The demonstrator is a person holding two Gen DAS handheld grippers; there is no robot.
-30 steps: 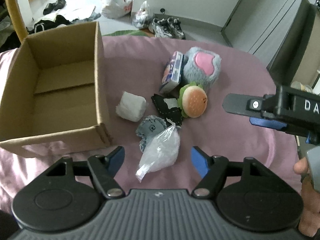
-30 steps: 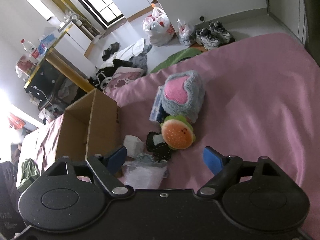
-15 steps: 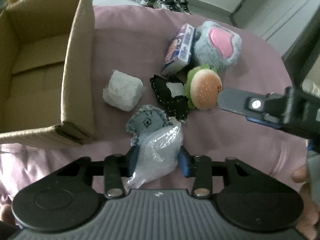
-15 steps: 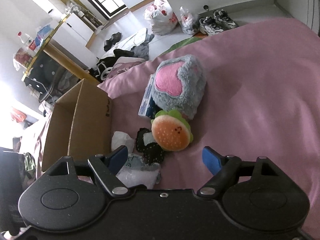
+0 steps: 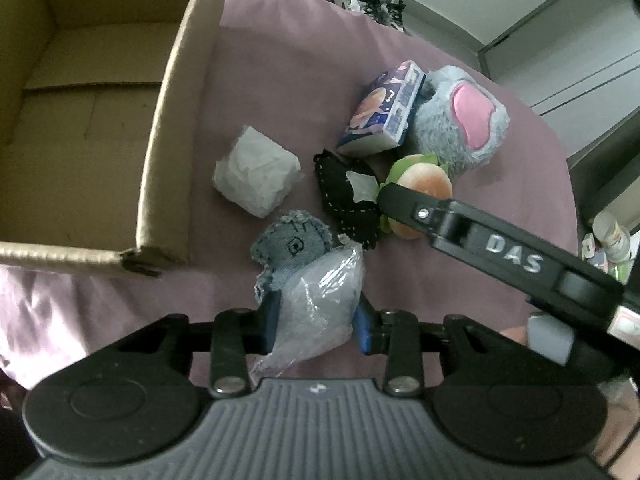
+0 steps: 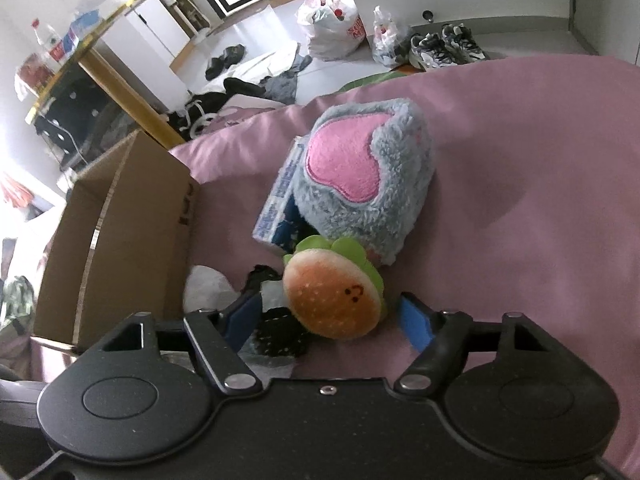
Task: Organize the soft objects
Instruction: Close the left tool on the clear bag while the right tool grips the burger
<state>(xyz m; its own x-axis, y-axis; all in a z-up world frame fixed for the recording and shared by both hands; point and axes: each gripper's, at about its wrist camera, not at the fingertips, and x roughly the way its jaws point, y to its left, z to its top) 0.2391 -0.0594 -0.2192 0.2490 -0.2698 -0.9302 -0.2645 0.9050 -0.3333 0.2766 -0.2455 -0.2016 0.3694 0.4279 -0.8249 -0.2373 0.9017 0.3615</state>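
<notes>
Left gripper (image 5: 316,322) pinches a clear plastic bag (image 5: 318,304) at lower centre; right gripper (image 6: 328,320), jaws wide, straddles the burger plush (image 6: 332,294). Cardboard box (image 5: 172,128), upper left, sits empty; everything remains unsorted.

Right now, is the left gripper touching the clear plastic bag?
Touching. The left wrist view shows the left gripper with both blue fingers pressed against the sides of the plastic bag.
</notes>
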